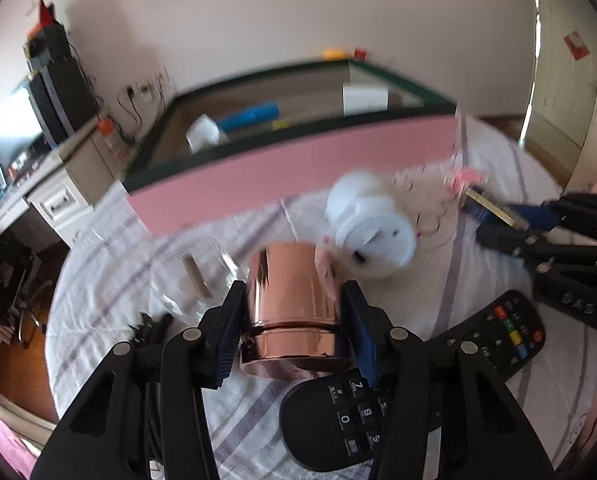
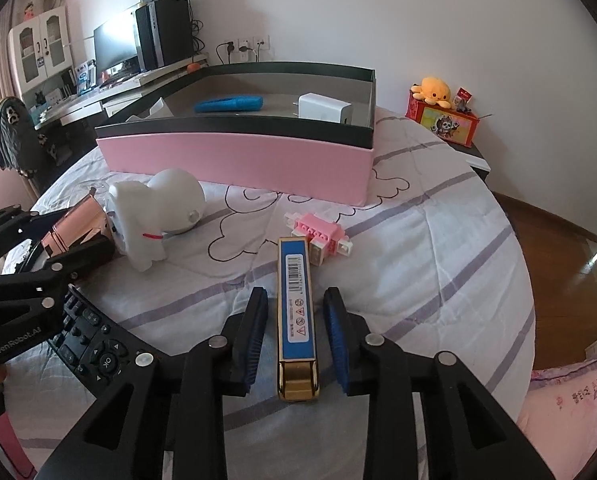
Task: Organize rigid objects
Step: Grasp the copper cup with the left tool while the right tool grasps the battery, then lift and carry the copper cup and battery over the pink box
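In the left wrist view my left gripper is shut on a shiny copper can, its blue pads pressing both sides just above the bedsheet. A white toy dog lies right behind the can. In the right wrist view my right gripper is open and straddles a long blue-and-gold box lying on the sheet, with a gap at each pad. A pink brick block sits at the box's far end. The pink storage box stands behind, holding a blue item and a white charger.
Two black remotes lie on the bed near the left gripper. A nightstand at the far right carries a red box and a yellow plush. A desk with a monitor stands at the left. Wooden floor lies beyond the bed's right edge.
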Action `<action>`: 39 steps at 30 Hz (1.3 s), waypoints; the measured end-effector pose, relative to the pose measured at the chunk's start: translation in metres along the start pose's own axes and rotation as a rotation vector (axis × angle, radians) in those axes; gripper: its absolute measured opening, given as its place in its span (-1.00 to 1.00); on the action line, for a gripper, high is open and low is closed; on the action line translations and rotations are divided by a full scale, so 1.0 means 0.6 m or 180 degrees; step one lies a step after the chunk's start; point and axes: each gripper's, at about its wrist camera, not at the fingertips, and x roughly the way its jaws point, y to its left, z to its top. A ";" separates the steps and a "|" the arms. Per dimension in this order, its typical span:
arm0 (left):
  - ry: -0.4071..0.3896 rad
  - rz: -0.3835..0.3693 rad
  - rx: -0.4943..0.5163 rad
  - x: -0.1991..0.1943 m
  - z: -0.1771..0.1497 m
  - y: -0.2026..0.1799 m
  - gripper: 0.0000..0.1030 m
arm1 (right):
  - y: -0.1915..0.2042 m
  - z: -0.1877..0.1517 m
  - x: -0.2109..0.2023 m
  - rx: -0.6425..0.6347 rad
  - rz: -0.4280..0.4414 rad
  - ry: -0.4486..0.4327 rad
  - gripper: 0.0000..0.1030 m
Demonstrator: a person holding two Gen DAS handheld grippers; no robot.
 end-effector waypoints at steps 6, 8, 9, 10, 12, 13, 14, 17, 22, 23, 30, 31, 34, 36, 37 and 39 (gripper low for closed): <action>-0.0085 -0.0081 -0.0055 -0.009 -0.003 0.010 -0.09 | -0.003 -0.001 -0.005 -0.0009 0.0032 -0.0028 -0.54; -0.0134 -0.0111 -0.0096 -0.015 -0.005 0.016 -0.09 | -0.007 -0.003 -0.011 0.0021 0.0068 -0.0079 -0.70; -0.0142 -0.0126 -0.0109 -0.016 -0.005 0.018 -0.09 | -0.009 -0.003 -0.012 0.0038 0.0094 -0.0073 -0.70; -0.0156 -0.0122 -0.0125 -0.019 -0.006 0.021 -0.09 | -0.010 -0.005 -0.013 0.0044 0.0110 -0.0073 -0.70; -0.0173 -0.0107 -0.0131 -0.026 -0.007 0.025 -0.09 | -0.012 -0.007 -0.015 0.0069 0.0136 -0.0077 -0.70; -0.0192 -0.0109 -0.0156 -0.030 -0.008 0.029 -0.09 | -0.011 -0.007 -0.017 0.0072 0.0135 -0.0081 -0.70; -0.0206 -0.0128 -0.0160 -0.036 -0.008 0.032 -0.09 | -0.012 -0.009 -0.023 0.0087 0.0128 -0.0113 -0.70; -0.0270 -0.0091 -0.0209 -0.052 -0.010 0.044 -0.09 | -0.008 -0.008 -0.033 0.0095 0.0145 -0.0154 -0.70; -0.0375 -0.0043 -0.0252 -0.086 -0.013 0.054 -0.09 | -0.006 -0.006 -0.058 0.0130 0.0183 -0.0277 -0.70; -0.0417 -0.0032 -0.0260 -0.095 -0.012 0.055 -0.09 | -0.005 -0.005 -0.066 0.0145 0.0197 -0.0343 -0.70; -0.0642 -0.0025 -0.0311 -0.146 -0.012 0.067 -0.09 | 0.023 0.004 -0.101 0.0079 0.0272 -0.0533 -0.70; -0.0637 -0.0033 -0.0301 -0.148 -0.012 0.067 -0.09 | 0.026 0.004 -0.104 0.0075 0.0273 -0.0565 -0.70; -0.0663 -0.0045 -0.0317 -0.159 -0.015 0.072 -0.09 | 0.033 0.004 -0.110 0.0068 0.0310 -0.0587 -0.70; -0.0690 -0.0050 -0.0325 -0.166 -0.015 0.074 -0.09 | 0.038 0.004 -0.118 0.0056 0.0313 -0.0617 -0.70; -0.0699 -0.0050 -0.0311 -0.169 -0.014 0.073 -0.09 | 0.040 0.004 -0.121 0.0053 0.0315 -0.0637 -0.70; -0.0759 -0.0081 -0.0326 -0.179 -0.014 0.075 -0.09 | 0.045 0.006 -0.131 0.0033 0.0296 -0.0660 -0.70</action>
